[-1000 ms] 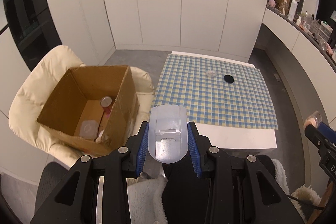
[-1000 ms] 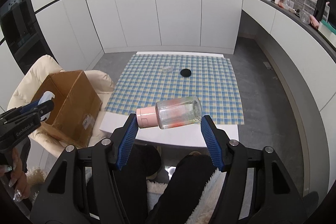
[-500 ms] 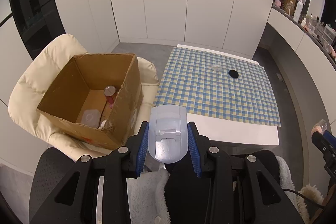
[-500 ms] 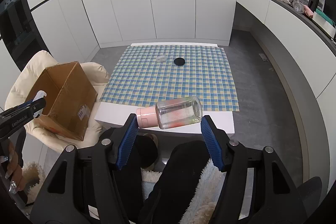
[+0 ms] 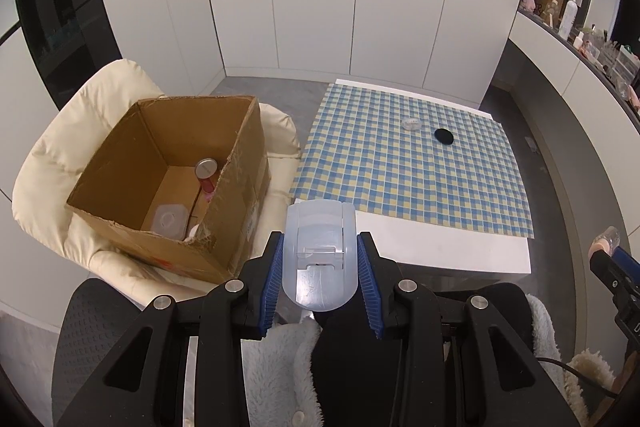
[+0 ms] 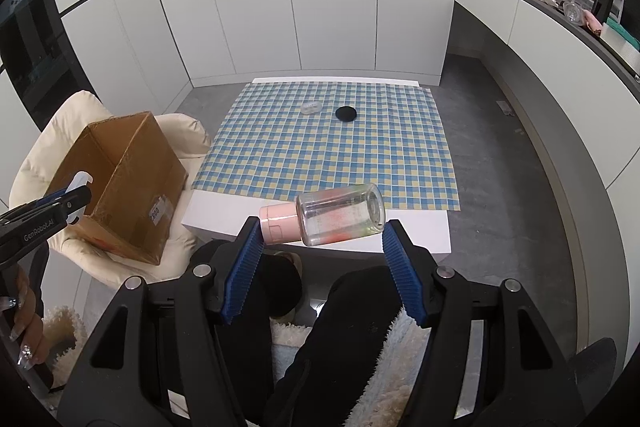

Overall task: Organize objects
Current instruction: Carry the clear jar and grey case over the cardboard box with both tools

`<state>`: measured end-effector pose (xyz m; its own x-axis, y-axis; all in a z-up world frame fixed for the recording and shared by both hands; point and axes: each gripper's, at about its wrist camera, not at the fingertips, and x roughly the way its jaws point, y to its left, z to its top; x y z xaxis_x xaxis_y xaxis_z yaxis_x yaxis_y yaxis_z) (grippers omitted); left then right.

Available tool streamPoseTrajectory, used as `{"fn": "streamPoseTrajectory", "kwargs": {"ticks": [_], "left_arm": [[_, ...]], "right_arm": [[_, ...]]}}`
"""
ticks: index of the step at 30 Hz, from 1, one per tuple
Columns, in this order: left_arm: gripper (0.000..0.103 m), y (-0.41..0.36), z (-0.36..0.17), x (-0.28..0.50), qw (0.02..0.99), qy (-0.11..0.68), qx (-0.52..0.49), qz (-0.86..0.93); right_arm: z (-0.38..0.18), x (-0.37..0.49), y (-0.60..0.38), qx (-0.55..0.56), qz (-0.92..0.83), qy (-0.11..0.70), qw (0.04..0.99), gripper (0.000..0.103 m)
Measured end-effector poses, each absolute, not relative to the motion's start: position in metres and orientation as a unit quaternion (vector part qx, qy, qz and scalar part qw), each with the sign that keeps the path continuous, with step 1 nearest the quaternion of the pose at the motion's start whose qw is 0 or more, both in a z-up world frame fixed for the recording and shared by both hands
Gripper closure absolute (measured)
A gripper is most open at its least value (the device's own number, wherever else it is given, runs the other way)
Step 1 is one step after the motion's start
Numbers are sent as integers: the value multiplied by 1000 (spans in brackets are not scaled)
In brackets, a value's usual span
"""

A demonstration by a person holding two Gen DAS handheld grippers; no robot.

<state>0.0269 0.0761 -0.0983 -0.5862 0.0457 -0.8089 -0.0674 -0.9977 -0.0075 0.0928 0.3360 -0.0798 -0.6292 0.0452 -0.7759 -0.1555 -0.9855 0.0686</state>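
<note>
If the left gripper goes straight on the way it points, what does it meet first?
Judging by its wrist view, the left gripper, shut on a translucent dispenser, probably meets the table's white near edge first, right of the box; depth is unclear.

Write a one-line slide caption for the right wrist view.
Right gripper holds a clear bottle with a pink cap sideways above the checked table, cardboard box at left.

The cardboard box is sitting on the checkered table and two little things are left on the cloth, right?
Not quite. The cardboard box sits on the cream cushioned chair beside the table, not on it. The left wrist view shows this clearly. The rest holds: two little things are left on the checkered cloth, a small clear piece and a black round lid.
</note>
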Motion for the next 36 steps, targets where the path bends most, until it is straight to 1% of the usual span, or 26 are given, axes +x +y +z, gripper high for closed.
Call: {"fn": "streamPoseTrajectory", "kwargs": {"ticks": [20, 27, 36], "left_arm": [[67, 68, -103, 30, 18, 2, -459, 888], [67, 41, -103, 35, -14, -15, -460, 888], [67, -1, -104, 43, -60, -39, -458, 886]], "right_arm": [[-84, 87, 323, -434, 898, 59, 37, 39], [-88, 76, 308, -438, 897, 52, 14, 39], [-92, 57, 266, -442, 896, 27, -39, 39]]}}
